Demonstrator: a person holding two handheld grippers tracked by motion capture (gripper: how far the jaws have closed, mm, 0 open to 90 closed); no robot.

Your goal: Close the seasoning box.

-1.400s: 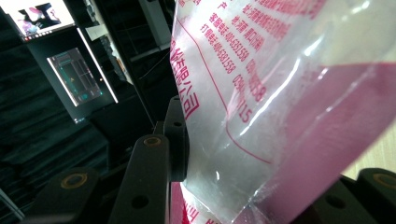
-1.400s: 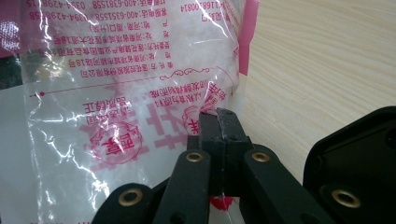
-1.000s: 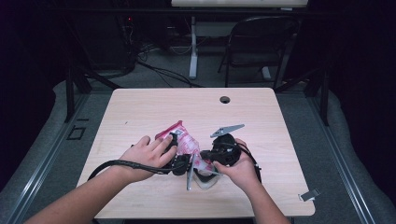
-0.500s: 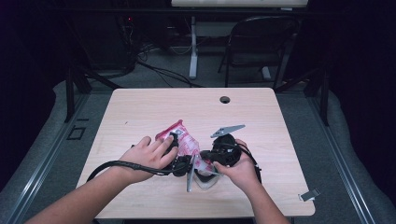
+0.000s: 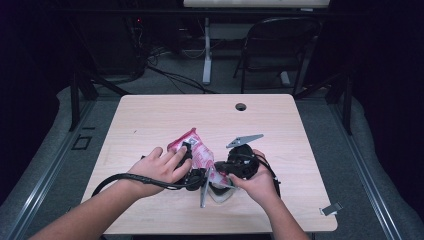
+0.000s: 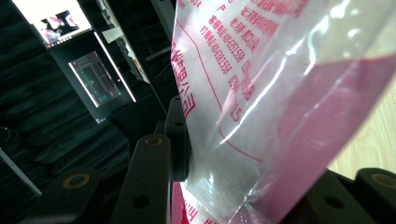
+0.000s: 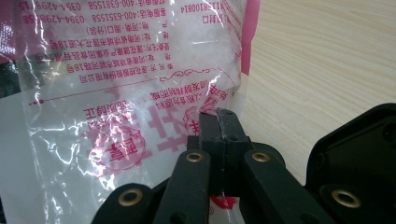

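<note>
Unmoved since the earlier frame: both hands, bag, grippers. Nearest, right gripper (image 7: 219,122) pinched tight on the edge of the pink-and-clear plastic bag (image 7: 116,93); left gripper (image 6: 224,186) clamped on the same bag's other end. Bag lifted just over the wooden table (image 5: 150,120), between both hands. Farther back, cable hole (image 5: 241,106), then folding chair (image 5: 280,45).
</note>
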